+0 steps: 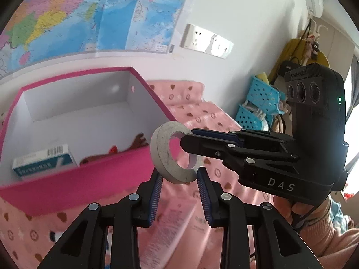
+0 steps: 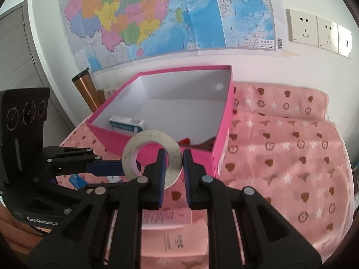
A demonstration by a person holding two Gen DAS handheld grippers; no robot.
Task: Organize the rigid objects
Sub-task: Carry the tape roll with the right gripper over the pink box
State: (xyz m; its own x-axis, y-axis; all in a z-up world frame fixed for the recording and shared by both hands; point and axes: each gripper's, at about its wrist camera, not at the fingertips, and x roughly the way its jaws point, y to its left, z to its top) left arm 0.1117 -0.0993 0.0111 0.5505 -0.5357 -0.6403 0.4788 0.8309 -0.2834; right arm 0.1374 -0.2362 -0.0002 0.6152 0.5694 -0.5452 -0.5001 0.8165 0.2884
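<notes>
A grey-white tape ring (image 1: 165, 157) (image 2: 149, 144) hangs in the air beside the pink box (image 1: 74, 179) (image 2: 161, 148). My right gripper (image 1: 187, 143) (image 2: 175, 163) is shut on the ring's rim, one finger through its hole. My left gripper (image 1: 179, 177) is open, its blue pads either side of the ring's lower edge; I cannot tell if they touch it. It also shows in the right wrist view (image 2: 125, 168), reaching behind the ring. The box holds a blue-white carton (image 1: 42, 160) (image 2: 129, 124) and a brown and red item (image 1: 112, 152).
A pink patterned blanket (image 2: 291, 157) covers the surface. A pink tube (image 1: 170, 219) (image 2: 175, 235) lies below the grippers. Blue baskets (image 1: 258, 103) stand at the right. A copper tumbler (image 2: 86, 87) stands behind the box. A map and sockets hang on the wall.
</notes>
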